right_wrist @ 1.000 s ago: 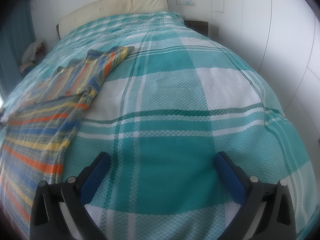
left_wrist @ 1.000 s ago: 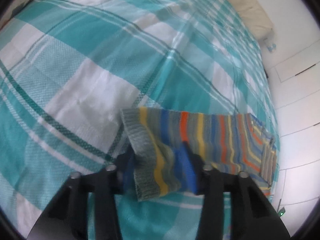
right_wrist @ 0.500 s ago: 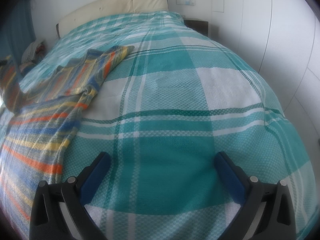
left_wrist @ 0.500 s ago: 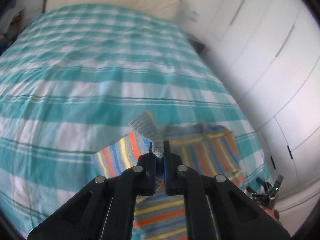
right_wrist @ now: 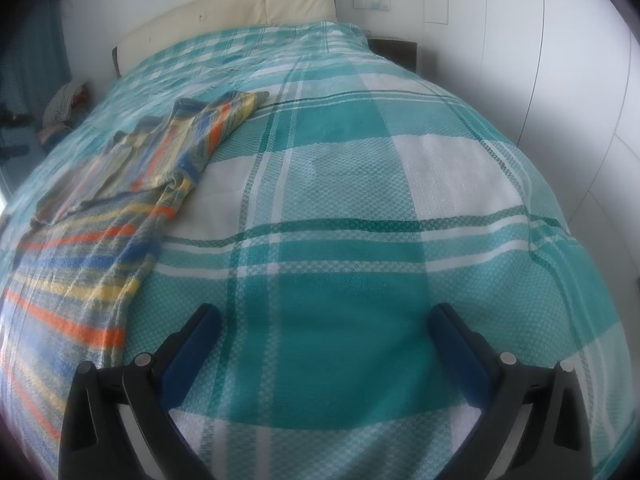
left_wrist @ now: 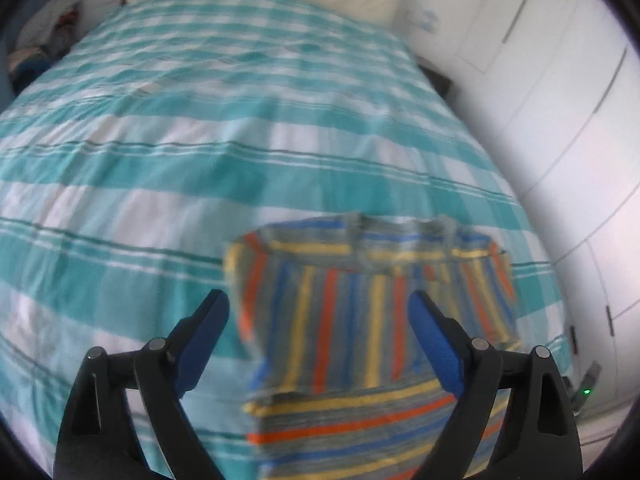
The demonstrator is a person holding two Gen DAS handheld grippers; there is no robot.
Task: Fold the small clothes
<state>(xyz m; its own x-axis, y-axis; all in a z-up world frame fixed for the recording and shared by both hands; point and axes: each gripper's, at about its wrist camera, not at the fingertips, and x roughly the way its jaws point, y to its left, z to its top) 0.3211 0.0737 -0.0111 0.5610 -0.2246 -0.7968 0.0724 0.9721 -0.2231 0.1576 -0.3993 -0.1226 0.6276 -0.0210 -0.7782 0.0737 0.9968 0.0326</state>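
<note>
Released sleeve (left_wrist: 340,320) — folded over striped knit

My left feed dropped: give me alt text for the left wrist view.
The left gripper, jaws opening with nothing between its pads, hovers over a striped knit jumper with a sleeve folded across it, lying on a teal-and-white checked bedspread.

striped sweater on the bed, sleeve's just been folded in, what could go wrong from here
1. The left gripper is opening above the striped sweater with nothing between its pads; the folded-in sleeve looks loose and may slide back open.
2. The sweater lies near the edge of the plaid bedspread, so a tug could drag it off.
3. The right gripper is open over bare bedspread, pinning nothing.
</note>
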